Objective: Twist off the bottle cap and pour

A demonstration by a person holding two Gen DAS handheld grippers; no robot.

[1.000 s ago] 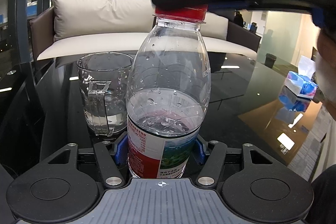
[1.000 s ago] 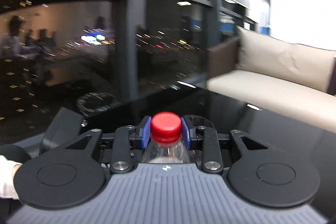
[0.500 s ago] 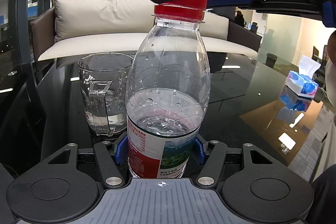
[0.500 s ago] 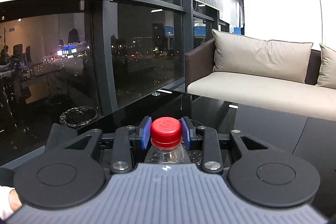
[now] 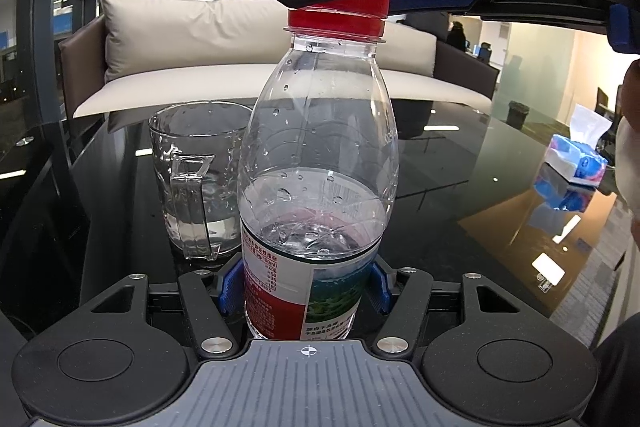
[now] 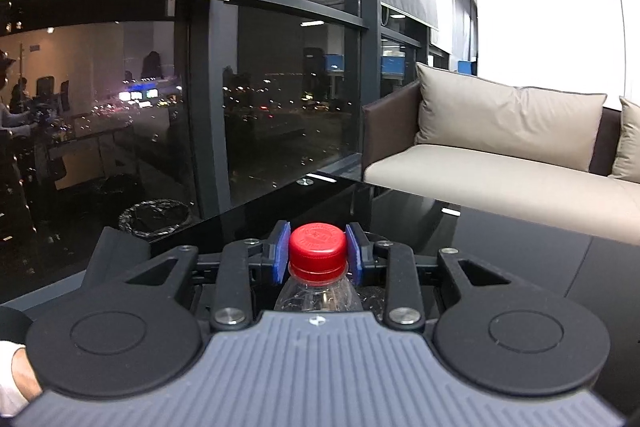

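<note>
beige sofa (image 6: 500, 163) | dark night windows (image 6: 288, 99) | glossy black table (image 5: 440, 195)

Upright half-full clear bottle (image 5: 318, 163), red cap (image 6: 317, 247) on

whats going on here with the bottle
A person holds a claw in each hand. The left claw is clamped around the lower body of a water bottle standing on the dark table, and the right claw grips its red cap, which is on the neck. A glass mug holding a little water waits beside the bottle.

Right tongs (image 6: 318, 259) swung round, red cap (image 6: 318, 251) perhaps tilted
</note>
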